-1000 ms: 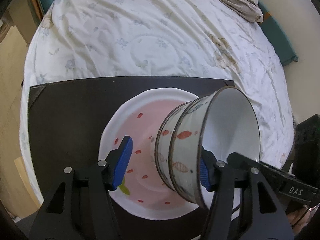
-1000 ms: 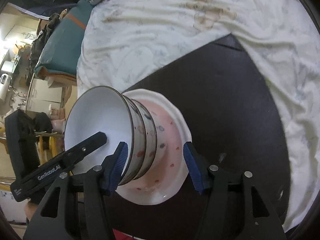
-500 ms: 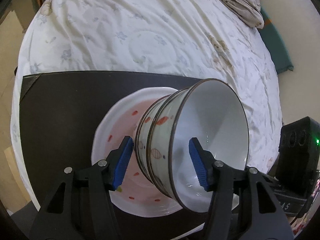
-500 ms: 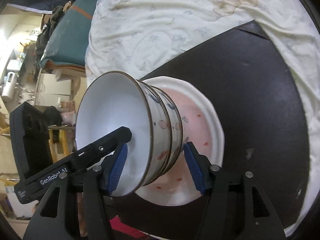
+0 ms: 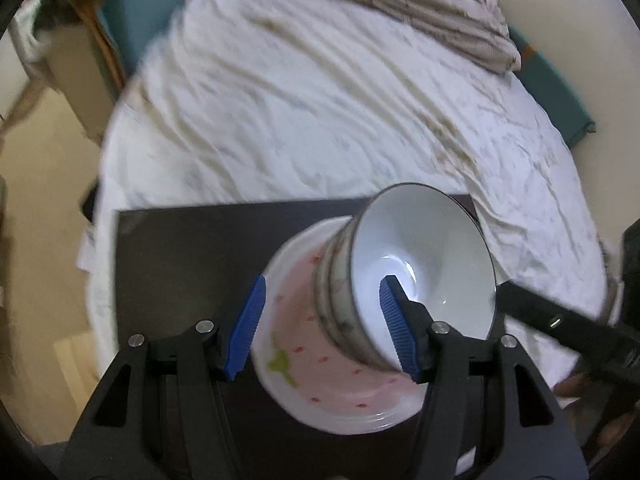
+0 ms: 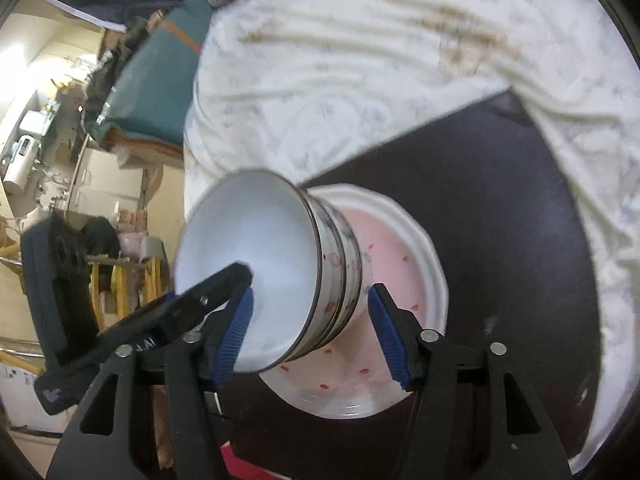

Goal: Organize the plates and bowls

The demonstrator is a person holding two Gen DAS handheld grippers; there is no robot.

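The nested bowls have slid toward frame centre since a second ago, resting on the pink plate on the dark surface. Left hand-held gripper and right hand-held gripper both gape open, straddling the top bowl's rim.

Looked like someone's bedroom in a regular home. A bed with a rumpled white patterned quilt filled most of the view ahead of the left gripper, with a beige blanket bunched at its far end and a teal mattress edge showing beyond it. Off to the left of the right gripper sat cluttered household stuff, white cabinets and a wooden rack.
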